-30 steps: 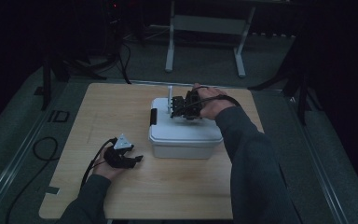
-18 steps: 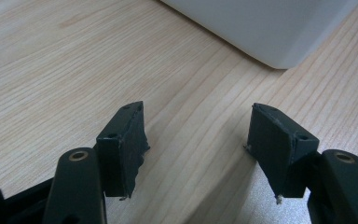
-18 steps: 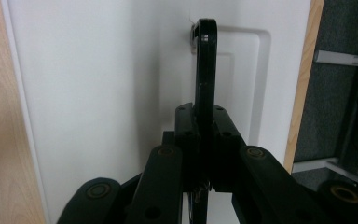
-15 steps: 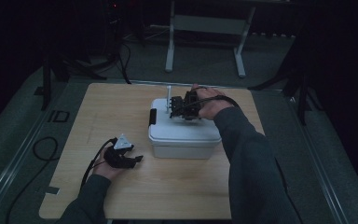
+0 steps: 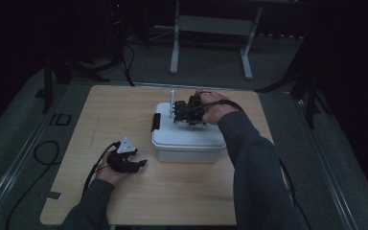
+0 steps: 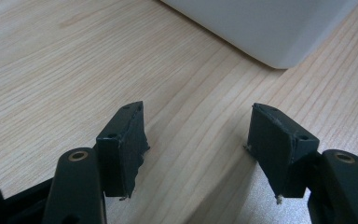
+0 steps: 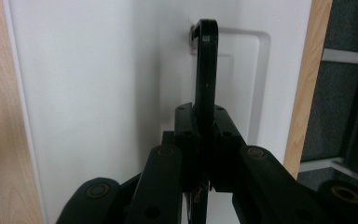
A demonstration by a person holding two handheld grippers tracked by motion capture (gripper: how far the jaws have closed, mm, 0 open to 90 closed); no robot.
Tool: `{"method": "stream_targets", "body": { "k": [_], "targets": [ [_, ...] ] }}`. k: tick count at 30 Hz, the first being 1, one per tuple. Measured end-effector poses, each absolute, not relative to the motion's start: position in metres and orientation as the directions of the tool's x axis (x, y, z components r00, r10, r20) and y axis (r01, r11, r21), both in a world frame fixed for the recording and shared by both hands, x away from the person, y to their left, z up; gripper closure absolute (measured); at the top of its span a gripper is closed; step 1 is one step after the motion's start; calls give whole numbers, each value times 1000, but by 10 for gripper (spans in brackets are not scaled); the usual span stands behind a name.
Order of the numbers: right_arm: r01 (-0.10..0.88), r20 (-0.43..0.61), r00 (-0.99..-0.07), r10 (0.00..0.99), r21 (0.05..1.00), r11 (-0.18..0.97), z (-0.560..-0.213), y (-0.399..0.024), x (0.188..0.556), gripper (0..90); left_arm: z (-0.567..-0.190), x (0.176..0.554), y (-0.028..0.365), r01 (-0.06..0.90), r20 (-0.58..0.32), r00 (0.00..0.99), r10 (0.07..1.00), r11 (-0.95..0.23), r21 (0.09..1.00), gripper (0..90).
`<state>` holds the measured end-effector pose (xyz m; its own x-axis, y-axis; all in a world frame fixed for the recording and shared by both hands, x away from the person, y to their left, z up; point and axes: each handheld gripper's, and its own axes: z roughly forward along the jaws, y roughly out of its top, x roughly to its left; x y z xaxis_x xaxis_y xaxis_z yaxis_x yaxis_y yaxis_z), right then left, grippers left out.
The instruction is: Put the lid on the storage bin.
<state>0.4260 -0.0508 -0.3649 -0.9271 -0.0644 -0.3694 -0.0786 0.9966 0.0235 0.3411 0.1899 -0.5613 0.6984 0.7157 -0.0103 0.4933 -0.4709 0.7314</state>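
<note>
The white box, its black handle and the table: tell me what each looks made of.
White box: probably plastic, with smooth matte walls and rounded moulded corners. Black handle, clamped by the right hand-held gripper: likely hard plastic, smooth with a slight sheen, though coated metal is possible. Table: pale wood or wood-look laminate, with visible grain lines.

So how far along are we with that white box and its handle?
Done: the right tongs are shut on the black handle, raised from its recess in the lid of the white box. In hand: holding it there. Left: the box sits on the table; the left tongs rest open beside it.
</note>
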Motion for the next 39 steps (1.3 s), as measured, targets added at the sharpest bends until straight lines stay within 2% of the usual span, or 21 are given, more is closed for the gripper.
{"method": "stream_targets", "body": {
  "k": [19,21,22,23,24,28,32,35,39],
  "targets": [
    [-78,-381,-923,-56,43,996,-366,-53,426,835,-561,341,189,494,-9,697,717,-471,731,363],
    [-72,-366,-929,-50,47,996,-367,-53,426,725,-561,341,189,494,-10,697,717,-470,731,363],
    [-71,-358,-932,-49,48,996,-368,-54,426,684,-561,341,189,494,-10,697,717,-470,732,363],
    [-71,-358,-932,-49,48,996,-368,-54,426,684,-561,341,189,493,-8,698,716,-471,732,363],
    [-63,-352,-935,-41,52,997,-370,-56,427,620,-561,341,190,492,-9,698,716,-471,732,363],
    [-36,-330,-944,-6,86,996,-371,-64,429,551,-561,341,190,493,-9,697,717,-471,732,363],
    [-17,-323,-946,21,114,993,-369,-71,428,526,-561,341,189,493,-8,697,717,-471,732,363],
    [-12,-342,-939,38,143,990,-367,-78,427,460,-561,341,189,492,-9,698,716,-470,733,363],
    [1,-353,-934,60,166,986,-364,-85,426,420,-561,341,189,491,-9,700,714,-472,732,363]
  ]
}}
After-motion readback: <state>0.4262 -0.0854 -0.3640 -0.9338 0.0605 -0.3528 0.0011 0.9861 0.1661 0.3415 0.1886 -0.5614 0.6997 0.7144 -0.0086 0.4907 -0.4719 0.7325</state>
